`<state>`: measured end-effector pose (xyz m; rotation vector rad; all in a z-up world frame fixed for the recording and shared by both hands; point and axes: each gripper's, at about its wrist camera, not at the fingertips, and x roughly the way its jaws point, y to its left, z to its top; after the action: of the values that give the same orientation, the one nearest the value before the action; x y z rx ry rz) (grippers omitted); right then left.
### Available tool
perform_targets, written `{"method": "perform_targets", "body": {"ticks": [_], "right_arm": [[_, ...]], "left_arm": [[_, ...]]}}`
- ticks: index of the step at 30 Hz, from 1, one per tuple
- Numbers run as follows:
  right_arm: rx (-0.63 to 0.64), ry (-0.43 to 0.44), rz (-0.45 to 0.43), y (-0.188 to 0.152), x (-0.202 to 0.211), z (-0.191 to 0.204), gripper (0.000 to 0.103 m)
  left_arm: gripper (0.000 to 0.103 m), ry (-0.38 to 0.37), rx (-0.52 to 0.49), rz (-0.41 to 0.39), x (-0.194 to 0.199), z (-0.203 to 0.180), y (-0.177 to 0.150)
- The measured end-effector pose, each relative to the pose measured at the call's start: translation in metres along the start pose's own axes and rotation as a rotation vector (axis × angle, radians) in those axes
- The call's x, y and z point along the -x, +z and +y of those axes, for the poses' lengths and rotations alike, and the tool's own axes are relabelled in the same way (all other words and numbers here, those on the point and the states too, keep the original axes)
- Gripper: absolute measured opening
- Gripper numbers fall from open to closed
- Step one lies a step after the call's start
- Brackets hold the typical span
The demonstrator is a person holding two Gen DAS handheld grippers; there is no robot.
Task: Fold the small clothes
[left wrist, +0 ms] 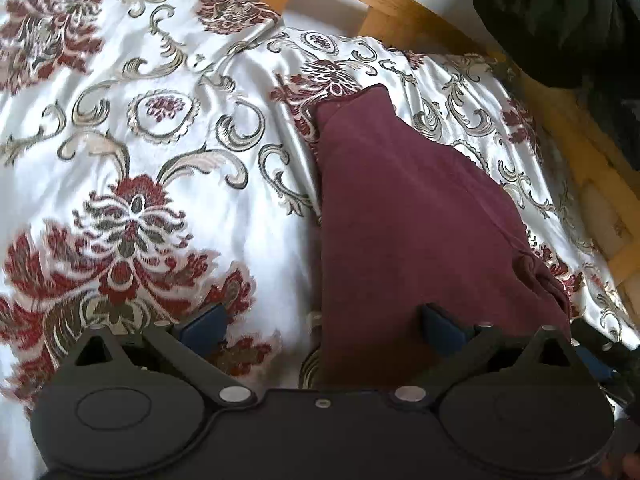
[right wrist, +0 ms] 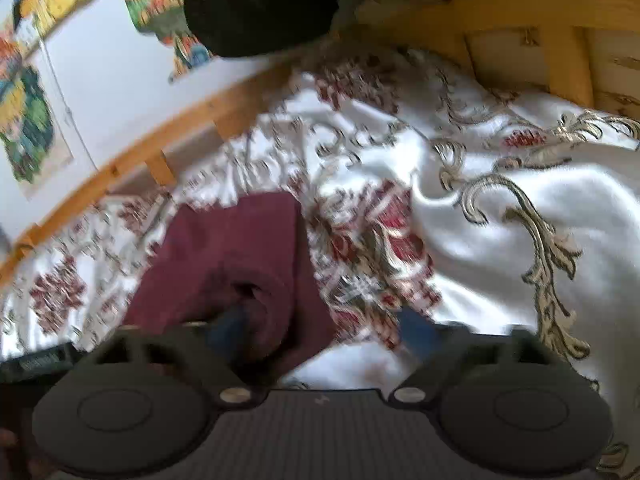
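Note:
A small maroon garment (left wrist: 400,220) lies partly folded on the white floral bedspread (left wrist: 248,216), its narrow end pointing away. My left gripper (left wrist: 320,328) is open just above the bedspread, and its right blue pad (left wrist: 440,326) hovers over the garment's near edge. In the right wrist view the same garment (right wrist: 224,248) shows a bunched, rolled edge at its near side. My right gripper (right wrist: 324,328) is open wide; its left fingertip (right wrist: 232,328) sits against that rolled fold and the right one is over bare bedspread (right wrist: 500,240). Neither gripper presses on the cloth.
A wooden bed frame (left wrist: 400,12) runs along the far side and right of the bed. A black bundle (right wrist: 260,4) rests on the frame's corner. Colourful pictures (right wrist: 28,128) hang on the white wall. The bedspread is wrinkled to the right.

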<state>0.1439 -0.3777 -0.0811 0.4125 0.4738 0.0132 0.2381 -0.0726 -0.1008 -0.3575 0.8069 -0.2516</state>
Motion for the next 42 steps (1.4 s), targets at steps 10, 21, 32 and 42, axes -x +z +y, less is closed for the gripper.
{"method": "perform_targets", "body": {"ticks": [10,21,32,42], "right_arm": [[0.078,0.099,-0.061,0.024,-0.039,0.001,0.062],[0.169,0.243,-0.027,0.049,-0.088,0.005,0.007],[0.053,0.148,0.075,0.046,-0.096,-0.015,0.037],[-0.092,0.262,0.14,0.038,-0.09,-0.022,0.089]], "left_arm": [[0.102,0.047,-0.049,-0.038,0.005,-0.009,-0.017],[0.102,0.079,-0.077,-0.081,0.013,-0.017,-0.035],[0.102,0.073,-0.073,-0.097,0.014,-0.015,-0.038],[0.102,0.021,-0.065,-0.119,0.016,-0.006,-0.042]]}}
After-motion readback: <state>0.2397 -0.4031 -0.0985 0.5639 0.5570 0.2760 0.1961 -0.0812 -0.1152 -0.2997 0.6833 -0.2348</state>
